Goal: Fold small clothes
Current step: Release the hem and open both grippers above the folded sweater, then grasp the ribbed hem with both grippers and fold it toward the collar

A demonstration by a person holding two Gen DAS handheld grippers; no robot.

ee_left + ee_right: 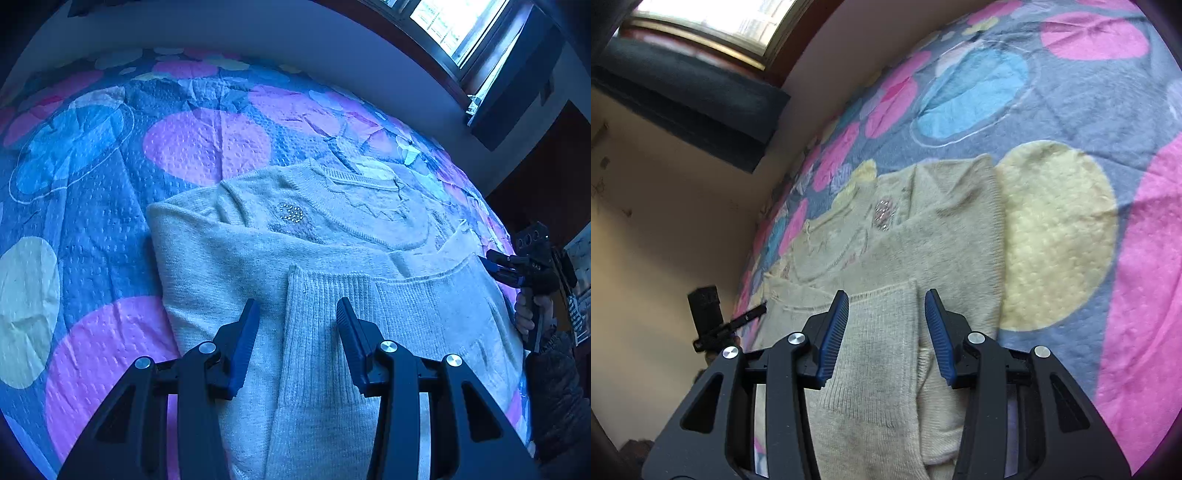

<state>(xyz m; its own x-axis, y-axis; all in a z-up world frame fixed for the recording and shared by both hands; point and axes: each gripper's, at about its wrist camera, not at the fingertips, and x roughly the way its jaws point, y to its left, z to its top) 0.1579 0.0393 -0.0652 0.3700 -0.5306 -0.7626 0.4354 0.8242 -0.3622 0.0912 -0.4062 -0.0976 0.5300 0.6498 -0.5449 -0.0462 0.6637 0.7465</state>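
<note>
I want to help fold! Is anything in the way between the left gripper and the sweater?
Nothing visible is in the way. The open left gripper points straight at the sleeve of the sweater.

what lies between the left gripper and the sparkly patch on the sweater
In the left wrist view, a folded-over sleeve crosses the sweater there, below the sparkly patch; its ribbed cuff runs between the open left gripper fingers.

big quilted bedspread [1108, 110] with pink, blue and pale yellow circles, bright window [447, 22] up top, dark rolled blind [690, 107] under it, plain cream wall [665, 229]
</note>
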